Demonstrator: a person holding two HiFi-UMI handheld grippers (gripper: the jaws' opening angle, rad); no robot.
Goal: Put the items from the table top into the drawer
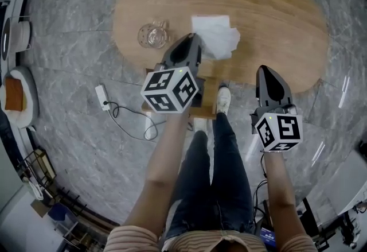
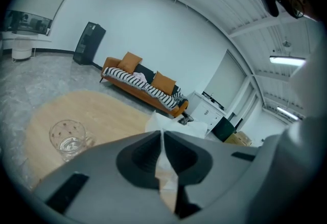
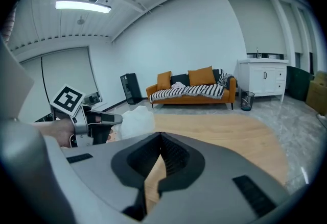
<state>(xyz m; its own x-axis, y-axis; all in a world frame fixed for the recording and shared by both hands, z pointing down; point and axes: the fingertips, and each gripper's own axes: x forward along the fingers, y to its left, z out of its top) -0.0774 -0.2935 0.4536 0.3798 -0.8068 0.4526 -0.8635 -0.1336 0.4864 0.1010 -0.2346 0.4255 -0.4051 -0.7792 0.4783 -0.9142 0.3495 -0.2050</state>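
My left gripper [image 1: 194, 39] is shut on a white tissue [image 1: 217, 37], which hangs from its tips above the oval wooden table [image 1: 275, 21]. In the left gripper view the thin sheet [image 2: 164, 127] is pinched between the closed jaws [image 2: 162, 135]. A clear glass mug [image 1: 152, 34] stands on the table to the left of the tissue, and it also shows in the left gripper view [image 2: 68, 139]. My right gripper [image 1: 267, 70] hovers over the table's near edge, shut and empty [image 3: 160, 137]. From its view I see the left gripper [image 3: 87, 122] with the tissue [image 3: 136, 120].
A wooden drawer [image 1: 207, 108] sticks out under the table's near edge, mostly hidden behind the left gripper's marker cube. A power strip with its cable [image 1: 103, 97] lies on the marble floor at the left. The person's legs stand right before the drawer.
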